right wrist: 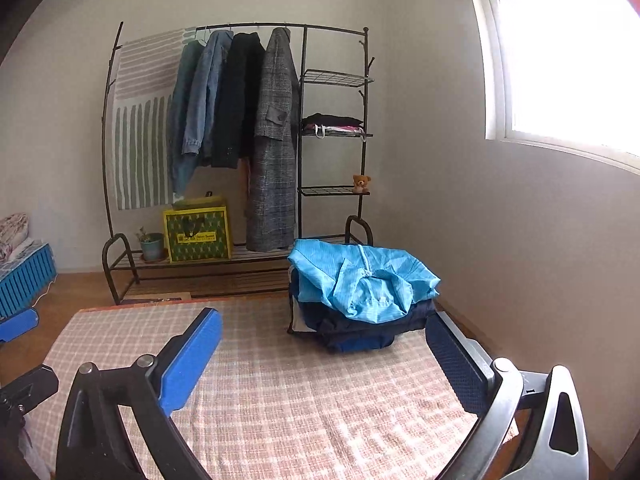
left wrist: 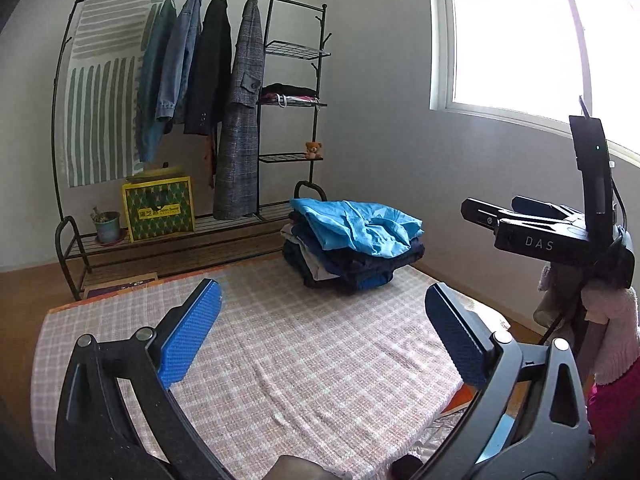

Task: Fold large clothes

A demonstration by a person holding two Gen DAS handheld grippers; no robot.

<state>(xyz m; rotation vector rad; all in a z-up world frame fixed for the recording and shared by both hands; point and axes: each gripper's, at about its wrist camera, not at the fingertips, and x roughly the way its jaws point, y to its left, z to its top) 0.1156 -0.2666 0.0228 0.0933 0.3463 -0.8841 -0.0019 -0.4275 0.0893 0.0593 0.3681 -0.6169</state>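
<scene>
Stack of clothes [left wrist: 352,248] sits at far right corner of checked mat [left wrist: 280,360], light-blue garment [right wrist: 360,280] on top, both grippers empty.

Top garment looks thin, soft & floppy, loosely bunched w/ collar toward near side; prob. light, will sag & drag if pinched at one point, so best taken at two spread spots, e.g. shoulders or hem corners. Darker layers beneath look thicker, heavier. Left gripper [left wrist: 324,336] hovers over near mat, fingers spread wide, nothing between. Right gripper [right wrist: 324,356] likewise spread & empty, closer to stack. Beyond mat: clothes rack [right wrist: 240,140] w/ hung coats against far wall, window [left wrist: 520,36] at right.
</scene>
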